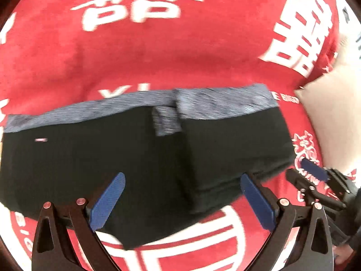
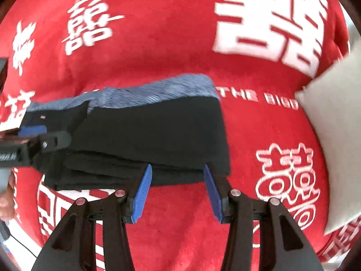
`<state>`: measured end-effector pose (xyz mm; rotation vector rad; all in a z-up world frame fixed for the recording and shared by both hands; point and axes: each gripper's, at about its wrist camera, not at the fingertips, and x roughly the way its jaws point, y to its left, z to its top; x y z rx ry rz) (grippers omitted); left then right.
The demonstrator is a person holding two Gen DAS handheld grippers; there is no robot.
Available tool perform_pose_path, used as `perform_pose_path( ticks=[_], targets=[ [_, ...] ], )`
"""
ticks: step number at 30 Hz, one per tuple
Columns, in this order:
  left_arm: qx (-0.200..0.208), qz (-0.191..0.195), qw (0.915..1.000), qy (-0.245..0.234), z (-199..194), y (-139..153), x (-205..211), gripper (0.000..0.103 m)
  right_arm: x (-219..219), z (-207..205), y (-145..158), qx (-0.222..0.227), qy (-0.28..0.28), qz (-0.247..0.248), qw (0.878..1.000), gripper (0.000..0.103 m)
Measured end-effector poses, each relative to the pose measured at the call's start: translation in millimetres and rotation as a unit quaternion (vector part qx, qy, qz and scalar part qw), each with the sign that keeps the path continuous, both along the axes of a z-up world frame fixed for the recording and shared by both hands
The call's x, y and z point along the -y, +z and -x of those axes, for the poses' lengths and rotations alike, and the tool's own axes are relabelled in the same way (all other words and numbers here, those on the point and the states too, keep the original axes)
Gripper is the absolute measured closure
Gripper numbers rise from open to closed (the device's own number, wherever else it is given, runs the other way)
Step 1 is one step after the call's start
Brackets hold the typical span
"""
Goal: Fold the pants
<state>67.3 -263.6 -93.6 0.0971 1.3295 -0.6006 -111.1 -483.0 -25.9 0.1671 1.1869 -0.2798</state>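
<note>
Hovering over the near edge of the bundle, left gripper [image 1: 182, 187] has its blue pads spread wide, nothing between them; both tips sit above black cloth, not pinching it. Right gripper [image 2: 177, 177] likewise stands wide and empty, its tips just at the near hem of the stack, on the bundle's right end. In the left wrist view the right gripper shows at the lower right, beside the stack's corner.

Pants [image 1: 140, 158]: black, with a grey-blue heathered waistband [image 1: 221, 100] along the far edge. They lie as a compact, layered rectangle; stacked edges show along the near side in the right wrist view. Judgement: folding looks close to complete, and the wide jaws on either end suit either squaring up the stack or taking the near edge for one more fold. Cannot tell which. The right portion sits slightly higher than the left, so layers may slip if only one end is lifted.

Surface: a red plush blanket [image 2: 171, 56] printed with white characters, soft and yielding. A pale cushion [image 2: 338, 140] rests at the right, apart from the pants. Room beyond is not visible.
</note>
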Motion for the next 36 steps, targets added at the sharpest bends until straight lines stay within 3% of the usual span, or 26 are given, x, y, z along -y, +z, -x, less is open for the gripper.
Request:
perform_pose_path(
  ticks=[1, 3, 7, 9, 11, 12, 15, 17, 20, 26, 28, 29, 30, 36],
  targets=[
    [-0.003, -0.001, 1.0000, -0.004, 1, -2, 6, 0.001, 3, 4, -1, -0.002, -0.004, -0.004, 1.000, 0.051],
    [-0.014, 0.001, 0.9999, -0.008, -2, -8, 11, 0.014, 7, 8, -3, -0.003, -0.004, -0.008, 1.000, 0.051],
    [-0.043, 0.008, 0.9990, -0.008, -7, -18, 21, 0.024, 12, 17, -7, -0.001, -0.006, -0.028, 1.000, 0.051],
    [-0.058, 0.008, 0.9982, -0.015, -9, -24, 27, 0.054, 18, 16, -10, -0.001, -0.009, -0.033, 0.999, 0.051],
    [-0.070, 0.005, 0.9974, -0.020, -9, -27, 31, 0.078, 22, 18, -11, 0.000, -0.015, -0.038, 0.999, 0.053],
    [-0.072, 0.011, 0.9971, -0.020, -9, -25, 30, 0.082, 24, 19, -11, 0.000, -0.017, -0.042, 0.999, 0.056],
    [-0.070, 0.027, 0.9969, -0.022, -5, -12, 24, 0.082, 31, 22, -10, 0.000, -0.025, -0.052, 0.998, 0.061],
    [-0.060, 0.014, 0.9976, -0.033, 3, -5, 19, 0.082, 34, 24, -7, 0.002, -0.027, -0.052, 0.998, 0.061],
    [-0.065, -0.026, 0.9965, -0.047, 20, -21, 12, 0.083, 35, 27, -6, 0.000, -0.025, -0.051, 0.998, 0.061],
    [-0.038, -0.013, 0.9989, -0.025, 29, -17, 5, 0.082, 33, 26, -16, -0.012, -0.024, -0.067, 0.997, 0.061],
    [-0.026, -0.025, 0.9992, -0.016, 31, -8, 3, 0.069, 36, 26, -15, -0.009, -0.028, -0.073, 0.997, 0.061],
    [-0.019, -0.034, 0.9992, -0.012, 32, -4, 2, 0.037, 38, 26, -14, -0.006, -0.030, -0.077, 0.997, 0.061],
    [-0.008, -0.040, 0.9992, -0.003, 32, 2, 1, 0.017, 41, 24, -12, -0.002, -0.034, -0.082, 0.996, 0.061],
    [0.035, -0.032, 0.9989, 0.002, 23, 31, 18, 0.017, 74, -2, -2, 0.017, -0.063, -0.110, 0.992, 0.061]
  ],
)
